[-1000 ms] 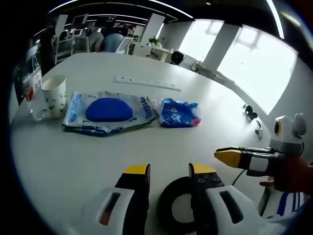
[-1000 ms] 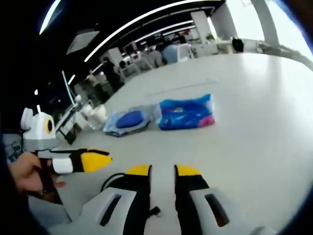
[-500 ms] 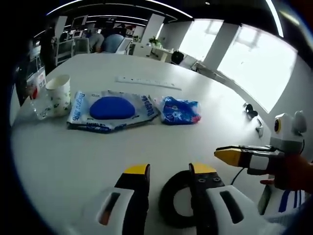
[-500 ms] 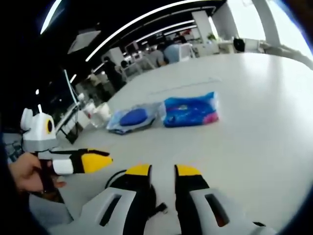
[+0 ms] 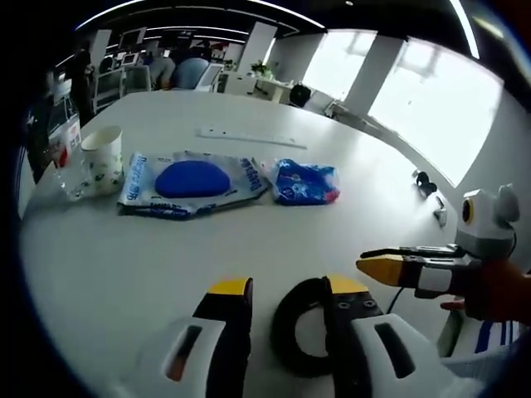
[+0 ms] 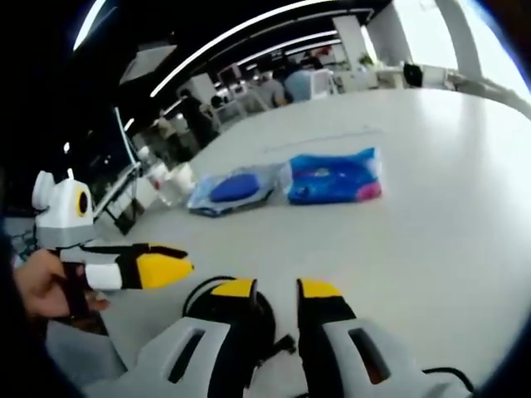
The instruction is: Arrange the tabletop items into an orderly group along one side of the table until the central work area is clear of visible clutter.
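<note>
A wet-wipes pack with a blue lid (image 5: 189, 181) lies flat on the white table (image 5: 124, 265), and a small blue packet (image 5: 305, 182) lies just to its right. A paper cup (image 5: 102, 157) stands at the pack's left. My left gripper (image 5: 288, 288) hovers open over a black cable coil (image 5: 292, 336), holding nothing. The right gripper (image 5: 390, 267) comes in from the right in a hand. In the right gripper view, my right gripper (image 6: 277, 288) is narrowly open and empty above the coil (image 6: 249, 319). The pack (image 6: 235, 188) and packet (image 6: 336, 177) lie far ahead.
A clear glass (image 5: 65, 178) stands behind the cup near the table's left edge. A long white strip (image 5: 249, 137) lies beyond the pack. Small dark items (image 5: 423, 180) sit near the right edge. People and desks stand in the background.
Both views have shifted a little with the hands, and more of the black coil shows under the jaws. The pack, packet and cup stay put. Neither gripper's jaws have changed.
</note>
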{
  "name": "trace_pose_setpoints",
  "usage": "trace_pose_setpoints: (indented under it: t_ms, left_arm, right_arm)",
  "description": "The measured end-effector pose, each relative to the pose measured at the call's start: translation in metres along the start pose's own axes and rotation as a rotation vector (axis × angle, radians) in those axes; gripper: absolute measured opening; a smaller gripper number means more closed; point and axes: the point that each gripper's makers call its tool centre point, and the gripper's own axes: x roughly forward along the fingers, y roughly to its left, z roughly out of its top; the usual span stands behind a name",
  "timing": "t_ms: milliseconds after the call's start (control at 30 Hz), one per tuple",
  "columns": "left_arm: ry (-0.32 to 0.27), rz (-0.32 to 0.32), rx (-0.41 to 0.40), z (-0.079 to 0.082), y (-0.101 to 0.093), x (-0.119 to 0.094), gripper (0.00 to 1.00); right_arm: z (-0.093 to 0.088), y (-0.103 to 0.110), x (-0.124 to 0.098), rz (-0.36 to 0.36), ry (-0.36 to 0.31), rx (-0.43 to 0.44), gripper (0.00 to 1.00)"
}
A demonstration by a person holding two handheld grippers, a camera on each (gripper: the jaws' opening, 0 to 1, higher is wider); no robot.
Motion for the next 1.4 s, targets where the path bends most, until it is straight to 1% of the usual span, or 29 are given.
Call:
trace_pose_setpoints:
  t_ms: [533,767,833,967,1100,1200,1300,1400]
  left_arm:
    - [0.026,0.000,0.041,-0.010,-0.004,-0.005,0.34]
    - [0.040,-0.002,0.063,-0.017,-0.007,-0.006,0.35]
    - [0.053,0.000,0.074,-0.021,-0.007,-0.004,0.35]
    - [0.062,-0.001,0.081,-0.025,-0.009,-0.003,0.35]
    - [0.085,0.003,0.112,-0.032,-0.010,-0.002,0.36]
    - [0.090,0.005,0.110,-0.036,-0.009,-0.001,0.36]
    - [0.104,0.012,0.126,-0.041,-0.008,0.001,0.36]
    - [0.109,0.017,0.124,-0.044,-0.006,0.002,0.36]
  right_arm:
    - [-0.010,0.009,0.006,0.019,0.053,-0.081,0.18]
    - [-0.015,0.013,0.008,0.029,0.072,-0.101,0.18]
    - [-0.018,0.014,0.009,0.031,0.087,-0.123,0.19]
    - [-0.020,0.018,0.010,0.035,0.099,-0.153,0.19]
    - [-0.024,0.018,0.011,0.037,0.115,-0.175,0.20]
    - [-0.028,0.020,0.013,0.039,0.131,-0.202,0.21]
    - [-0.031,0.019,0.014,0.035,0.144,-0.217,0.21]
    - [-0.033,0.019,0.015,0.036,0.158,-0.228,0.21]
